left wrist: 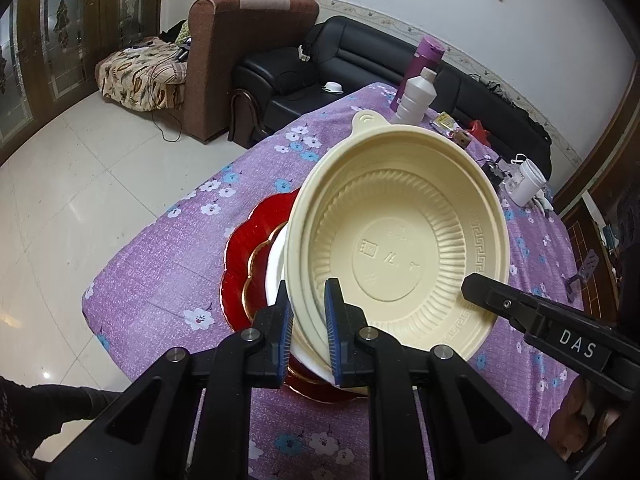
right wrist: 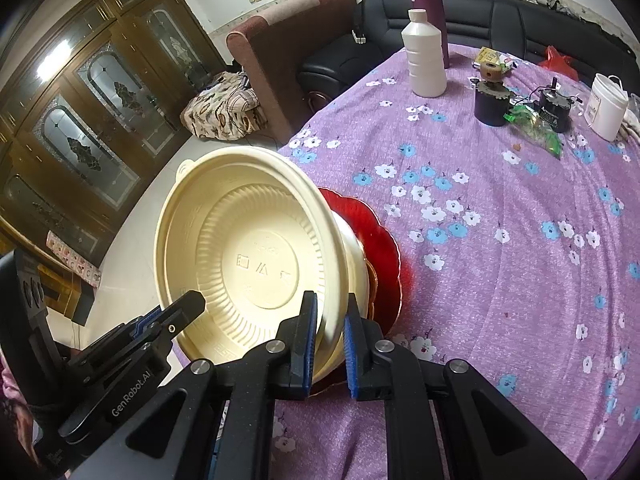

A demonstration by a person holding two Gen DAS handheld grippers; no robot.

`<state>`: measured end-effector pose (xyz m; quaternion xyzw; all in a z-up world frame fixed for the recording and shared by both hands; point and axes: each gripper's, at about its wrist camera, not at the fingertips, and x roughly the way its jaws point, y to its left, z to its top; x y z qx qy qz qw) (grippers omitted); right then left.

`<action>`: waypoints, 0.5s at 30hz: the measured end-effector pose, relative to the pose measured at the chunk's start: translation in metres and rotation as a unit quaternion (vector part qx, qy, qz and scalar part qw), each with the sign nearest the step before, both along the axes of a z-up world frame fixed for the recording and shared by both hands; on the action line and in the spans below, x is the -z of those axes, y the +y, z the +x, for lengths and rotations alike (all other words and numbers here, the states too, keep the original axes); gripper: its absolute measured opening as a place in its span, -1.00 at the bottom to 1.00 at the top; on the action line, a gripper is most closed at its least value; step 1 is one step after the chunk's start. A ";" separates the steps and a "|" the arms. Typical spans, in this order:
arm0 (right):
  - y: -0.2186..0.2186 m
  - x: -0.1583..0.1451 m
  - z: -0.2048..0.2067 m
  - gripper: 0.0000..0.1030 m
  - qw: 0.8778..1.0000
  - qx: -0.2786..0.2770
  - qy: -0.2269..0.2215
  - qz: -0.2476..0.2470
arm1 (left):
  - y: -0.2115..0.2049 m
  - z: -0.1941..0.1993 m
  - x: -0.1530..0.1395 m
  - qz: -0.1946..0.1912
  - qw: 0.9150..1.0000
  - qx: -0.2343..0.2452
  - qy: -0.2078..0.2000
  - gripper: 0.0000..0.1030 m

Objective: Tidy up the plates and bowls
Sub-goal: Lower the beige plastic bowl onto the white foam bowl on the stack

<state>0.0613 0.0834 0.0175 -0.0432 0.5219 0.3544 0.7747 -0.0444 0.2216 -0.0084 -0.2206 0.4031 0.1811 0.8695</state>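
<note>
Bowl [left wrist: 400, 240], cream plastic, tipped up on edge so I look straight into it: that is what both my tongs have. My left gripper [left wrist: 307, 334] pinches its near rim between the blue pads, and my right gripper [right wrist: 329, 350] is clamped narrow on the rim too, a little further round the same near edge. Under the bowl sits a white dish [left wrist: 276, 268], and under that a red scalloped plate [left wrist: 244, 252] with gold trim, on the purple flowered tablecloth [right wrist: 500, 280]. Beyond the bowl stand a white bottle [right wrist: 425, 56] and a purple flask [right wrist: 428, 4]; well off to its right is a white tub [right wrist: 608, 106].
</note>
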 end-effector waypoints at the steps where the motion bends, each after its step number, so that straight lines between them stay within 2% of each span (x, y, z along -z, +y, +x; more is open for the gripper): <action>1: -0.001 0.000 0.000 -0.78 1.000 -0.001 0.000 -0.001 | -0.001 0.000 0.000 0.000 1.000 0.001 0.000 -0.74; 15: -0.009 -0.003 -0.004 -0.77 1.000 -0.005 0.003 -0.001 | -0.007 -0.001 0.000 -0.003 1.000 0.018 0.006 -0.73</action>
